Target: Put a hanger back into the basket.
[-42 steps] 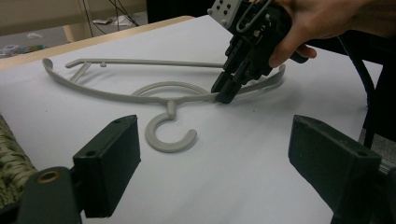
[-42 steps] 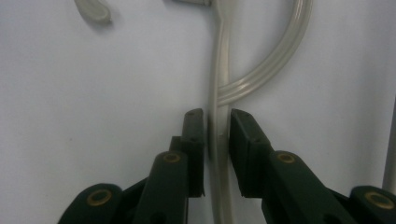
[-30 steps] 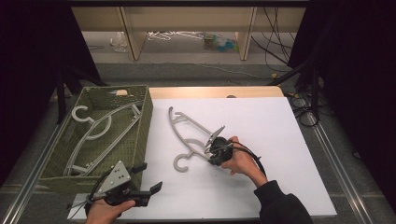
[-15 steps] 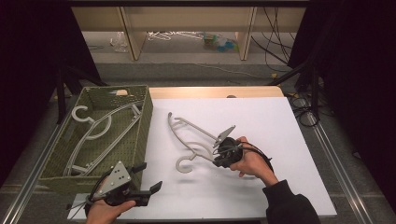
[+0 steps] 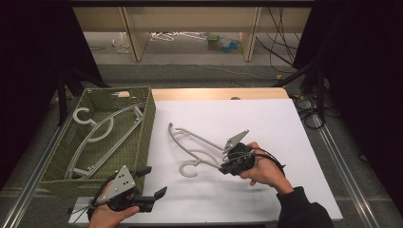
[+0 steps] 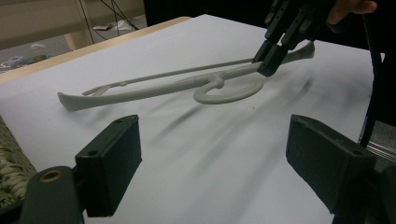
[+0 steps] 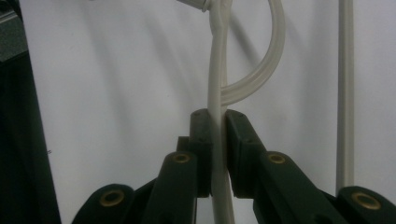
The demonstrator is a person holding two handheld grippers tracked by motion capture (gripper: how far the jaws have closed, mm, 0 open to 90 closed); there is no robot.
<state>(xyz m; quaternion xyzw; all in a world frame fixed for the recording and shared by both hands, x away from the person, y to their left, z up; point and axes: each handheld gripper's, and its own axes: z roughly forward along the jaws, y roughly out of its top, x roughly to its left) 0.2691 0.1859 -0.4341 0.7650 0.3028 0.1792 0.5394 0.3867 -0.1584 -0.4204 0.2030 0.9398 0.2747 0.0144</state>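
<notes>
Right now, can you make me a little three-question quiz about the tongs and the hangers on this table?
1. True or false: the right tongs are clamped on the white hanger.
2. Where does the other hanger lie? A) in the green basket B) on the white table C) on the floor
3. Fill in: the left tongs are ____ and hold nothing.

Key: 1 true; 2 A; 3 open.

Smooth plastic hanger, woven basket
</notes>
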